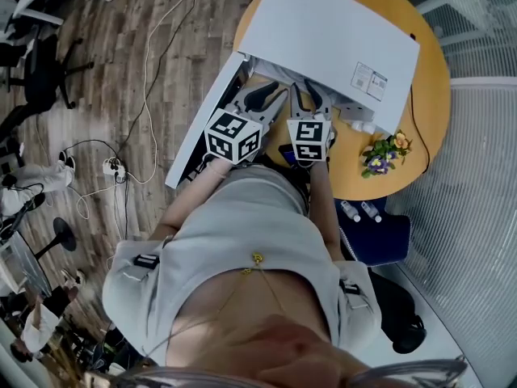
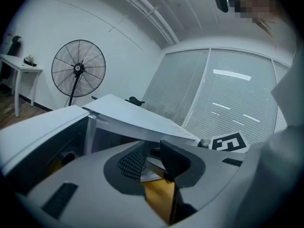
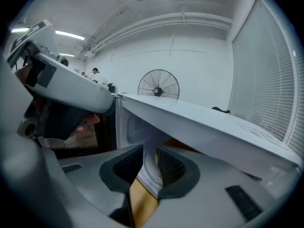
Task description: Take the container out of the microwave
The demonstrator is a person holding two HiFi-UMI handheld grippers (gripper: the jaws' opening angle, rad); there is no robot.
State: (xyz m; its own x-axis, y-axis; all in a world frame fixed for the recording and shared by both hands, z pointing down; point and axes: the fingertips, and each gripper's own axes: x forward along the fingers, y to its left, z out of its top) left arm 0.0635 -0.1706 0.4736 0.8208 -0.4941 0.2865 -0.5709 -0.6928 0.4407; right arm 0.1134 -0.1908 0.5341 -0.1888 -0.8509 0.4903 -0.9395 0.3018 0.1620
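Bright office w/ wood floor (image 1: 121,55), white walls and window blinds (image 2: 228,94). A round wooden desk (image 1: 428,95) carries a white microwave (image 1: 331,31), its door (image 1: 202,128) swung open to the left. Seen from above, a person leans over the desk w/ both grippers side by side at the oven's open mouth. The right gripper (image 3: 149,167) has its jaws narrow and clamped on the thin white ribbed rim of the container (image 3: 148,179), which sits at the mouth of the oven w/ bare desk wood showing below it. The left gripper (image 2: 152,158) also has its jaws narrow, w/ a pale edge btwn them; it looks like the same container's rim, pinched, though that view is dim. A small pot of flowers (image 1: 384,152) sits on the desk to the right of the microwave. A pedestal fan (image 2: 78,70) stands by the far wall.
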